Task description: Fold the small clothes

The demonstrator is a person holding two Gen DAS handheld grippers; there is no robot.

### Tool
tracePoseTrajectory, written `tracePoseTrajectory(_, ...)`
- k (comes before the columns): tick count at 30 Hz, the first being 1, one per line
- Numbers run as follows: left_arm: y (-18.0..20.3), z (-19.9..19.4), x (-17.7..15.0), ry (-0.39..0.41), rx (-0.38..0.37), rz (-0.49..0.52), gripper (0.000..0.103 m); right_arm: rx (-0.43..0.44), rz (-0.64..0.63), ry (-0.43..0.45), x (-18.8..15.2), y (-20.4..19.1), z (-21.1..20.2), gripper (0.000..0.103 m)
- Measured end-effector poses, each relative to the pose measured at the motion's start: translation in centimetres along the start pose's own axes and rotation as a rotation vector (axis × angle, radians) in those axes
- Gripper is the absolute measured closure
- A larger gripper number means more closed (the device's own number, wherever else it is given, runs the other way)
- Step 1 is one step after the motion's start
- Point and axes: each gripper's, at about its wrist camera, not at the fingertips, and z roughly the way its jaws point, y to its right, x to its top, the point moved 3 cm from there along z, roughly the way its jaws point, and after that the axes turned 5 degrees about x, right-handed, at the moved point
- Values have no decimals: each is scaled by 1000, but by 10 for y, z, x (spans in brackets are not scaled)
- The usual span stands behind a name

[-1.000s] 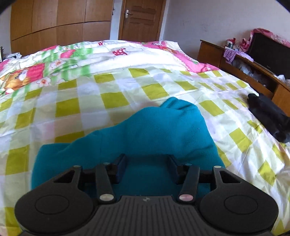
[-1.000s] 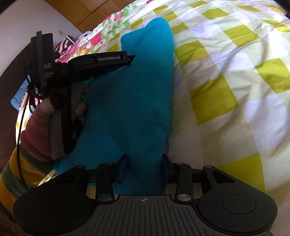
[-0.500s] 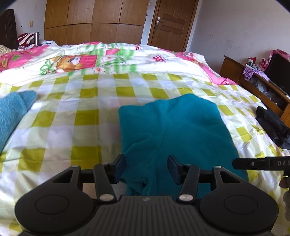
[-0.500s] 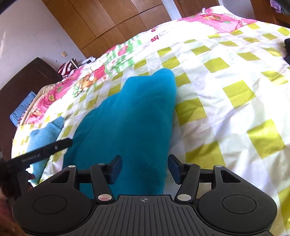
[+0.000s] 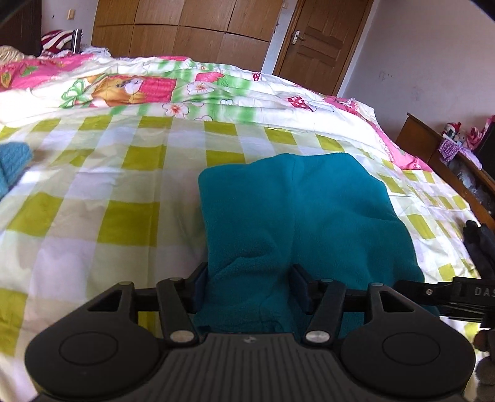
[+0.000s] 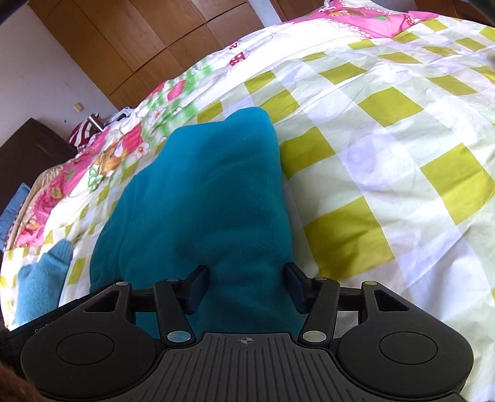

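Observation:
A teal fleece garment lies spread on the checked bedspread, folded over with a centre seam running away from me. My left gripper is open, its jaws wide on either side of the garment's near left corner. In the right wrist view the same teal garment stretches away, and my right gripper is open with its jaws astride the near right edge. The right gripper's body shows at the right edge of the left wrist view.
A lighter blue knitted piece lies on the bed to the left, also seen in the left wrist view. Dark clothing lies at the bed's right edge beside a wooden bench. A wardrobe and door stand behind.
Both grippers have drawn back and to the near edge of the garment, which has gone from bunched and raised to lying flat. Both jaws have stayed open.

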Motion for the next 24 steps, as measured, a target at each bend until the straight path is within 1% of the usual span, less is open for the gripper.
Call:
tracePoseTrajectory(2, -1, -9, -3, -7, 9, 14, 33, -5, -4, 3, 2, -3, -6, 50)
tracePoseTrajectory(4, -5, -29, -13, -5, 49, 33, 33, -11, -35, 29, -1, -8, -23, 51)
tracePoseTrajectory(7, -11, -58, -32, -13, 93, 49, 33, -40, -125, 94, -17, -20, -57, 50)
tracePoseTrajectory(8, -11, -63, -38, -30, 110, 61, 33, -38, -149, 106, -25, -23, -66, 47)
tracePoseTrajectory(9, -10, -66, -46, -52, 129, 75, 32, -33, -175, 104, -35, -27, -71, 47)
tracePoseTrajectory(11, -8, -70, -59, -81, 160, 94, 32, -65, -270, 37, -57, -35, -67, 48)
tracePoseTrajectory(12, -7, -73, -62, -87, 171, 101, 32, -95, -289, -7, -66, -35, -59, 49)
tracePoseTrajectory(13, -4, -80, -63, -79, 182, 108, 32, -115, -275, -34, -69, -32, -55, 51)
tracePoseTrajectory(14, -2, -87, -62, -68, 189, 109, 33, -114, -252, -31, -70, -30, -56, 51)
tracePoseTrajectory(17, 2, -102, -59, -66, 180, 69, 33, -88, -225, 42, -67, -36, -79, 50)
tracePoseTrajectory(19, 8, -110, -60, -59, 200, 63, 32, -58, -240, 61, -72, -44, -93, 50)
tracePoseTrajectory(20, 12, -114, -62, -58, 208, 65, 31, -58, -257, 68, -77, -48, -98, 50)
tracePoseTrajectory(22, 19, -119, -68, -53, 202, 71, 30, -63, -291, 69, -87, -52, -102, 50)
tracePoseTrajectory(24, 24, -124, -76, -54, 193, 68, 26, -69, -283, 57, -95, -53, -102, 50)
